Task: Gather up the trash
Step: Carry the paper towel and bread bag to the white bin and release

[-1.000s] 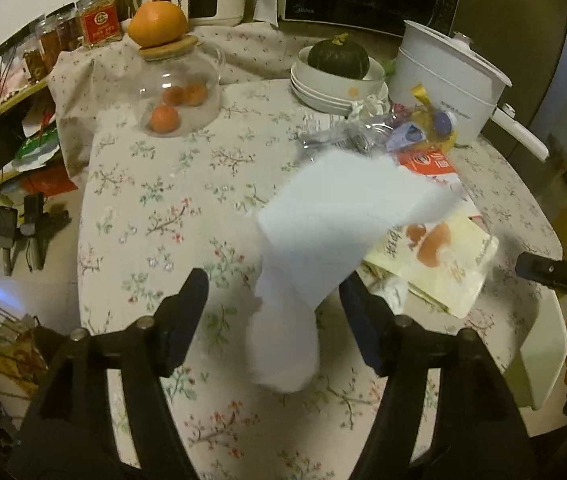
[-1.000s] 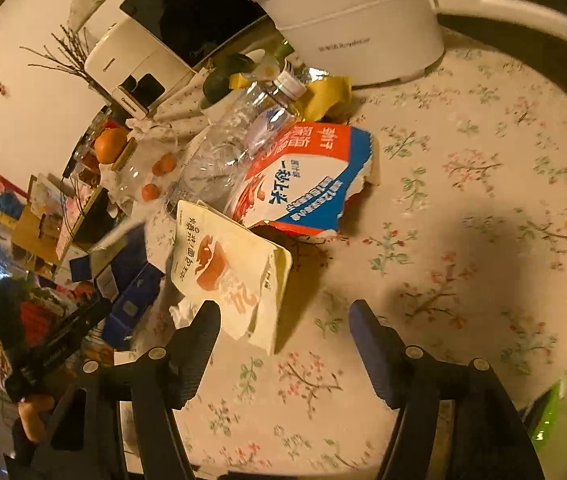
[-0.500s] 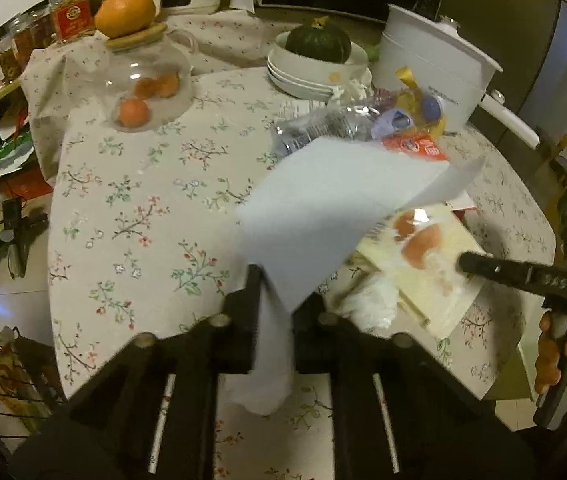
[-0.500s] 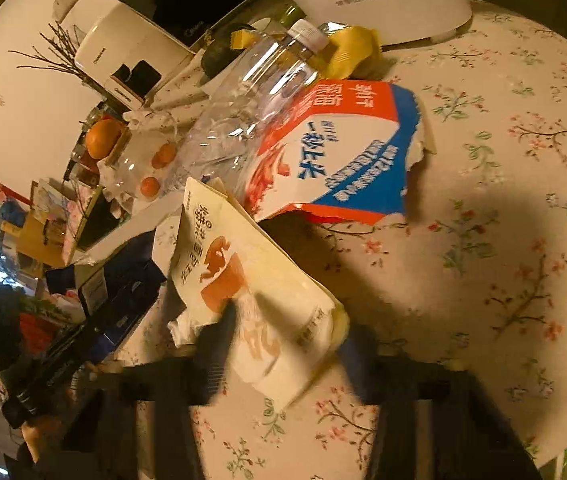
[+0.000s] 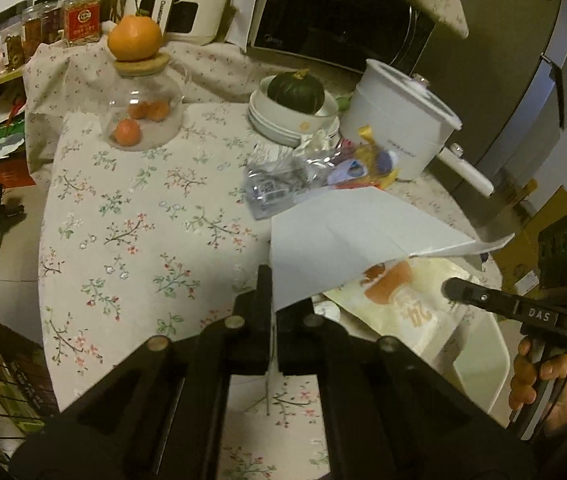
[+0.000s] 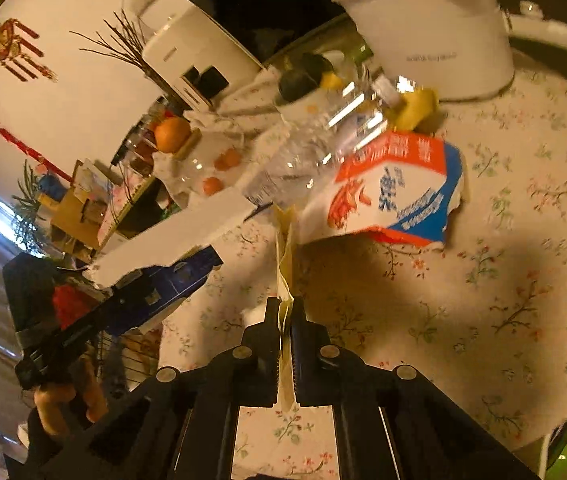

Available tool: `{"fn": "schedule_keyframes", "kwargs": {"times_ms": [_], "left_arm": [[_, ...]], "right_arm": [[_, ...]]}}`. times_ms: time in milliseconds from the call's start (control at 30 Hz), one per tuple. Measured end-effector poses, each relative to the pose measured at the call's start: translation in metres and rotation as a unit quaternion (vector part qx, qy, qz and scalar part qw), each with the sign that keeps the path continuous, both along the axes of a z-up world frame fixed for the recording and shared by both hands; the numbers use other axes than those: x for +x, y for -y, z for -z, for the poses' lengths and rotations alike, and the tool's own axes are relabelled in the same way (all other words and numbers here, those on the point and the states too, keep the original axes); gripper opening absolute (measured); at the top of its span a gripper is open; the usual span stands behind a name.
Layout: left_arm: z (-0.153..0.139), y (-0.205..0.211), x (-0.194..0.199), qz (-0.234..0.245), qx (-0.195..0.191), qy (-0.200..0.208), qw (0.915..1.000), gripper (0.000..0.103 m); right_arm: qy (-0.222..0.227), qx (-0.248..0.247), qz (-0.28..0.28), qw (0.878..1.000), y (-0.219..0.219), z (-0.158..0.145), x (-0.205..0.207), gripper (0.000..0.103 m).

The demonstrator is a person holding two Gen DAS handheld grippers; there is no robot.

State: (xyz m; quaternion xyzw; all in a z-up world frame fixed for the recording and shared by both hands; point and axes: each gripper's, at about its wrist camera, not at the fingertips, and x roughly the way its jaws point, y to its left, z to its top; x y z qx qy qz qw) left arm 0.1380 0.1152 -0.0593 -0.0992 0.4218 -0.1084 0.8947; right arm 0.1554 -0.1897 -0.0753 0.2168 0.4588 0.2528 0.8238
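**Both tongs pinch trash above the flowered table**

Taking the white cooking pot as landmark: far to its left stands a glass jar with small oranges inside and a larger orange on its cork lid. Just left of the pot, stacked white bowls carry a dark green squash. In front of the pot lies a crushed clear bottle, long axis running left to right, cap end toward the pot. The left gripper, pressed together, pinches a white paper sheet that slants up and rightward. The right gripper has just been closing and now clamps the yellow snack bag edge-on, its length pointing away toward the torn red-and-blue packet below the pot
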Motion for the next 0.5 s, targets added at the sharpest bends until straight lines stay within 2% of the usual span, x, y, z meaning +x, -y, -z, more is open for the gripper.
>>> {"fn": "schedule_keyframes", "kwargs": {"times_ms": [233,500], "left_arm": [[-0.009,0.017,-0.005,0.019,-0.003,0.009,0.9998,0.002],[-0.015,0.053,-0.010,0.061,-0.001,0.018,0.9980,0.002]], "right_arm": [[0.038,-0.004,0.018,0.999,0.038,-0.033,-0.028,0.005],[0.050,-0.007,0.060,0.997,0.084,-0.052,-0.048,0.005]]}}
